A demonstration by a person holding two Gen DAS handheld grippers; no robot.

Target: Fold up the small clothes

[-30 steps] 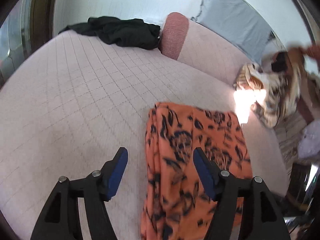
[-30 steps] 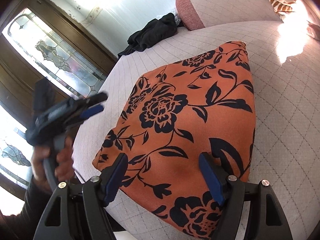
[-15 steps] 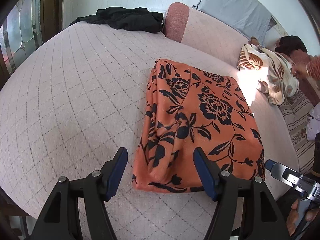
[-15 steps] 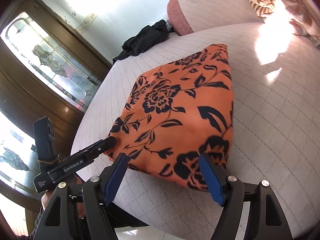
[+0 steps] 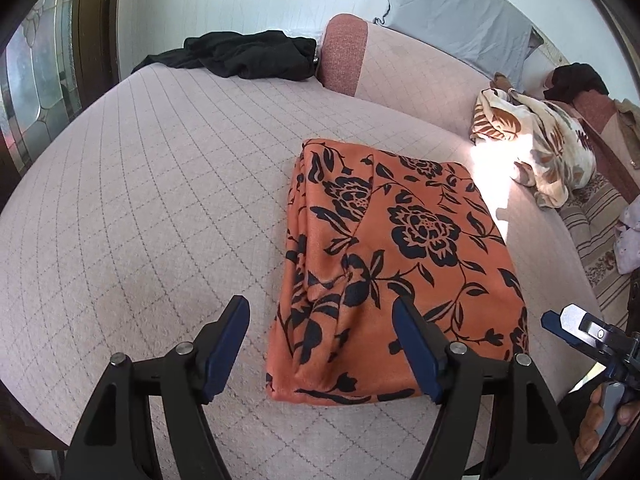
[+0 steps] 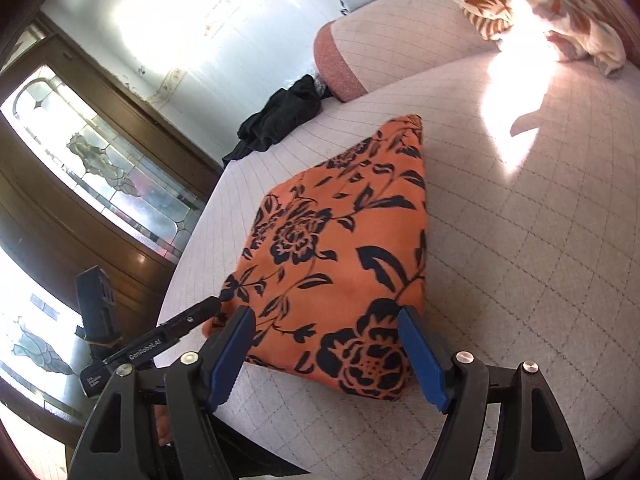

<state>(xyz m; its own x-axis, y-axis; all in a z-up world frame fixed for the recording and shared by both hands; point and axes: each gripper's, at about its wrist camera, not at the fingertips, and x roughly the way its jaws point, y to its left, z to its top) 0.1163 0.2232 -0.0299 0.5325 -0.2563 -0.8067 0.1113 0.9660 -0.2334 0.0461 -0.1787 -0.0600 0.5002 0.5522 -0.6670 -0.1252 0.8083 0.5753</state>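
Observation:
An orange garment with black flowers [image 5: 396, 264] lies folded into a rectangle on the pink quilted bed [image 5: 152, 184]; it also shows in the right wrist view [image 6: 340, 248]. My left gripper [image 5: 320, 344] is open and empty, just short of the garment's near left corner. My right gripper [image 6: 326, 354] is open and empty at the garment's near right corner. The right gripper's tip shows in the left wrist view [image 5: 576, 326], and the left gripper in the right wrist view [image 6: 168, 336].
A black garment [image 5: 248, 54] lies at the far edge by a pink bolster [image 5: 344, 56]. A white and brown floral cloth [image 5: 536, 140] lies far right in a sun patch. A grey cloth [image 5: 460, 12] hangs on the wall. Glass doors [image 6: 100, 176] stand to the left.
Both grippers have pulled back toward the near edge of the bed, away from the garment, which now lies folded and still. Both stayed open.

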